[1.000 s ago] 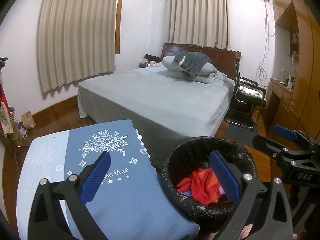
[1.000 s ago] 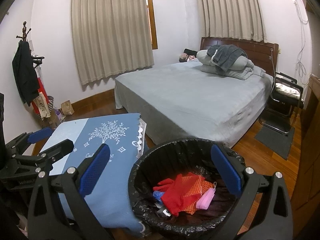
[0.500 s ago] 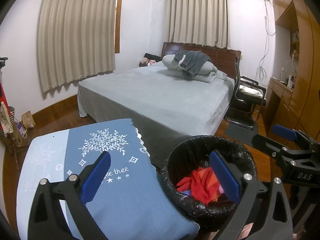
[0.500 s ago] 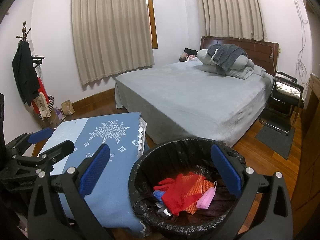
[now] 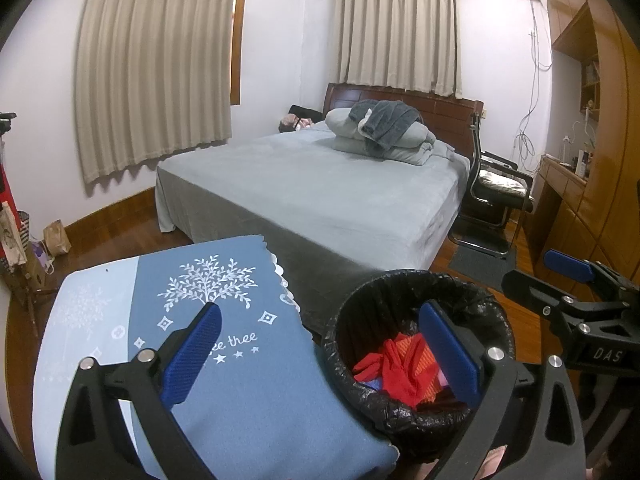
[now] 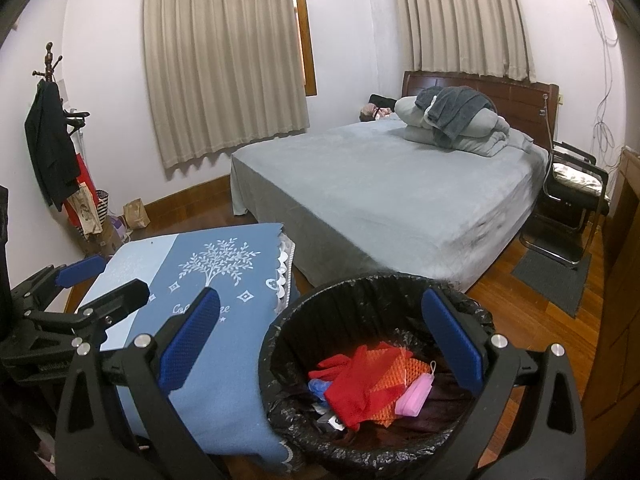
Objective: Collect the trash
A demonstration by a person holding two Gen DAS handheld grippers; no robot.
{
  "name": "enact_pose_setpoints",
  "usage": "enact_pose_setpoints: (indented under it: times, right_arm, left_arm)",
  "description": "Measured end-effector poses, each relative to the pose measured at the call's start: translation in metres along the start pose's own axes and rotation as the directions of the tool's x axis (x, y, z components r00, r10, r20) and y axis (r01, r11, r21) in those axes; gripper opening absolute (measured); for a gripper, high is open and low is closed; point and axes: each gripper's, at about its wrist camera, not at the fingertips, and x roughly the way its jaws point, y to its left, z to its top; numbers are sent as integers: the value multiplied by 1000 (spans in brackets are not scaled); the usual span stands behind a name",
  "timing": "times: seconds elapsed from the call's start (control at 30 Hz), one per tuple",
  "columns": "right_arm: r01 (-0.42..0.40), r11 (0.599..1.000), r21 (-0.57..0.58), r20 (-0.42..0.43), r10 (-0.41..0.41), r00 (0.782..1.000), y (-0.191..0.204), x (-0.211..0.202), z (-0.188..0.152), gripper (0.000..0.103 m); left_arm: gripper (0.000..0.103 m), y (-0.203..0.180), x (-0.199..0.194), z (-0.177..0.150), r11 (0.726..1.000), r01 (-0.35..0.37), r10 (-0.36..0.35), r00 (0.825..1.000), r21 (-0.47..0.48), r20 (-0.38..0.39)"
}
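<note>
A black-lined trash bin (image 6: 400, 292) stands on the floor beside a small table with a blue cloth (image 6: 224, 280). In it lie a red glove (image 6: 348, 384), orange mesh (image 6: 388, 380) and a pink mask (image 6: 414, 398). My right gripper (image 6: 320, 344) is open and empty above the bin's near rim. My left gripper (image 5: 320, 356) is open and empty, with one finger over the blue cloth (image 5: 224, 360) and one over the bin (image 5: 400, 292). The red glove (image 5: 396, 372) shows there too. Each gripper shows in the other's view, the right (image 5: 572, 280) and the left (image 6: 80, 280).
A bed with a grey cover (image 6: 400, 200) stands behind the bin, pillows and a dark towel (image 6: 456, 116) at its head. A black chair (image 6: 572, 196) and floor mat (image 6: 552, 276) are right. A coat rack (image 6: 52, 128) and bags (image 6: 136, 212) are left. Wooden cabinets (image 5: 600, 160) line the right wall.
Both views have shifted very slightly; the bin and table sit almost where they were. Both grippers stay open and empty.
</note>
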Motion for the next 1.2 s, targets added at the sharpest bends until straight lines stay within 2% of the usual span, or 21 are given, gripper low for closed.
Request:
enact_pose_setpoints:
  times: [1.2]
  right_arm:
    - [-1,1000,-2,-6,1,1000,9,-4,-7,98]
  left_arm:
    - [97,2,-5,0,1000,-1,1,1000,2,-8]
